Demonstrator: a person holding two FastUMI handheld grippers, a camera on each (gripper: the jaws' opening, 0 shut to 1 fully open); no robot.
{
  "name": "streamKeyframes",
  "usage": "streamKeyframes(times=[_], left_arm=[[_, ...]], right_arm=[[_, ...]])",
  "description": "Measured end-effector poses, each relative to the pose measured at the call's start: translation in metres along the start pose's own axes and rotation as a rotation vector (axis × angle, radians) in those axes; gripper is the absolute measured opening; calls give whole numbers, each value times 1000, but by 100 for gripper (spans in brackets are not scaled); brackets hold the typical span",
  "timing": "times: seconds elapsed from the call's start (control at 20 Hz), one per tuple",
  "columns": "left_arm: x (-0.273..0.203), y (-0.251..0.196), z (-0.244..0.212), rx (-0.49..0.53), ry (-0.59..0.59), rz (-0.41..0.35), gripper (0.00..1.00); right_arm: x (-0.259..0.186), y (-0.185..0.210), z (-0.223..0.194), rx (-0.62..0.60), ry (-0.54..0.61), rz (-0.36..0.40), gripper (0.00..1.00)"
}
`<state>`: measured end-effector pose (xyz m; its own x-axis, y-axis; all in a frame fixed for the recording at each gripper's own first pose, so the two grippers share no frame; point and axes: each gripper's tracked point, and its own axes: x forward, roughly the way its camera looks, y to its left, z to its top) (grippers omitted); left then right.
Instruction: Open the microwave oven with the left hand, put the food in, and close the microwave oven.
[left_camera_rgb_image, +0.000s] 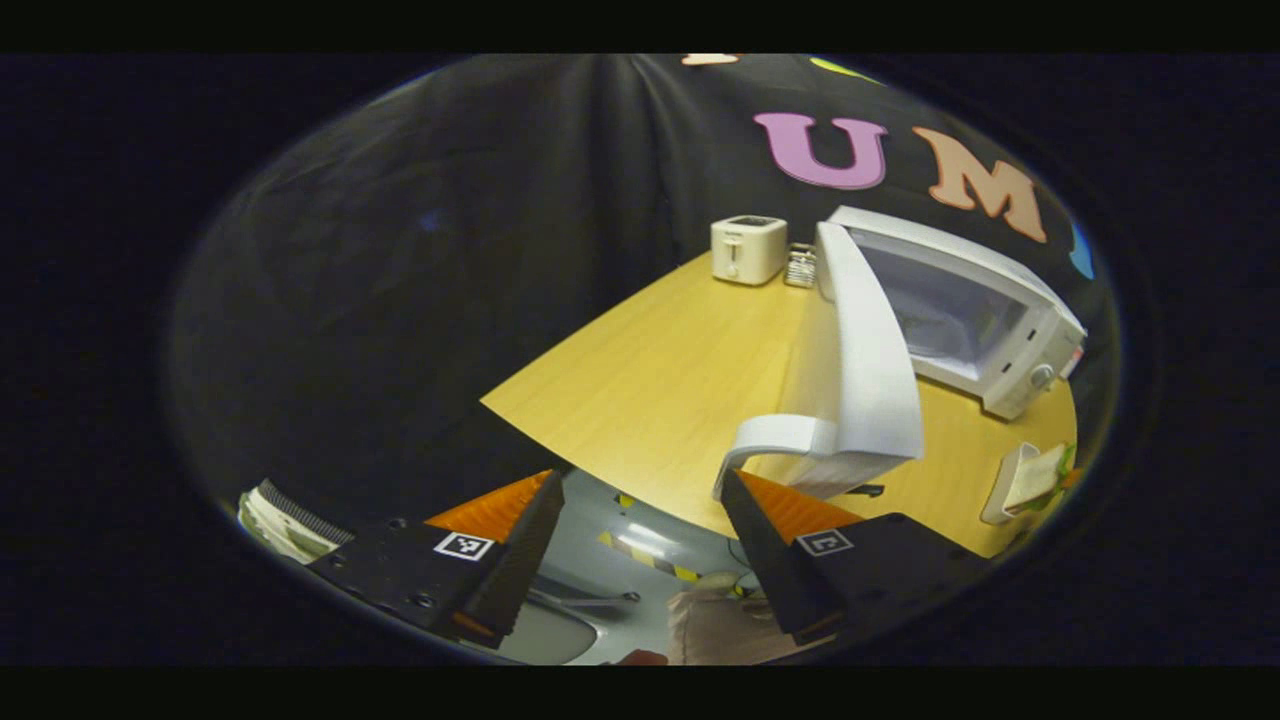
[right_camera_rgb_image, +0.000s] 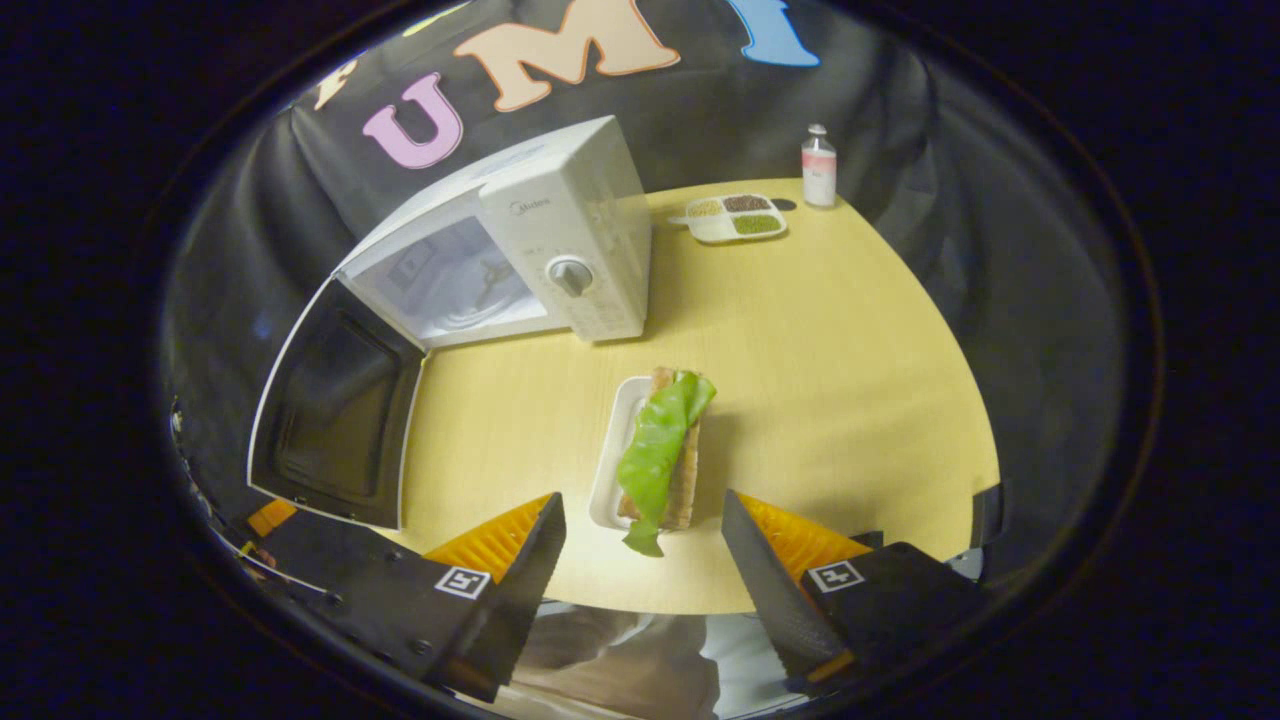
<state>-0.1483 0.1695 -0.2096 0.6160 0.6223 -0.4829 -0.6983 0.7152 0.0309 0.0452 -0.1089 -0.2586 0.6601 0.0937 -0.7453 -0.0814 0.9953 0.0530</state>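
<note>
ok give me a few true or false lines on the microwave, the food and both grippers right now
1. The microwave door is shut. False: it stands swung wide open.
2. The food is inside the microwave. False: it sits on a small tray on the table, in front of the microwave.
3. The right gripper is open, with the food just ahead of its fingers. True.
4. The left gripper is clamped on the door handle. False: its jaws are spread, and the handle sits near one finger only.
5. A toaster stands on the table beyond the open door. True.
</note>
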Motion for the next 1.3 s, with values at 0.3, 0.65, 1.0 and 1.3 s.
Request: streamKeyframes(times=[0.3,0.65,1.0,1.3], left_arm=[[-44,21,72,-182,-266,67,93],[-75,6,122,-133,-417,62,92],[-85,-12,127,-95,-425,40,88],[-82,-12,126,-71,-415,45,92]], right_arm=[[19,-4,-8,42,96,44,99],[41,-6,-13,122,202,88,98],[57,-2,-22,181,278,114,64],[47,-7,-15,233,245,92,34]])
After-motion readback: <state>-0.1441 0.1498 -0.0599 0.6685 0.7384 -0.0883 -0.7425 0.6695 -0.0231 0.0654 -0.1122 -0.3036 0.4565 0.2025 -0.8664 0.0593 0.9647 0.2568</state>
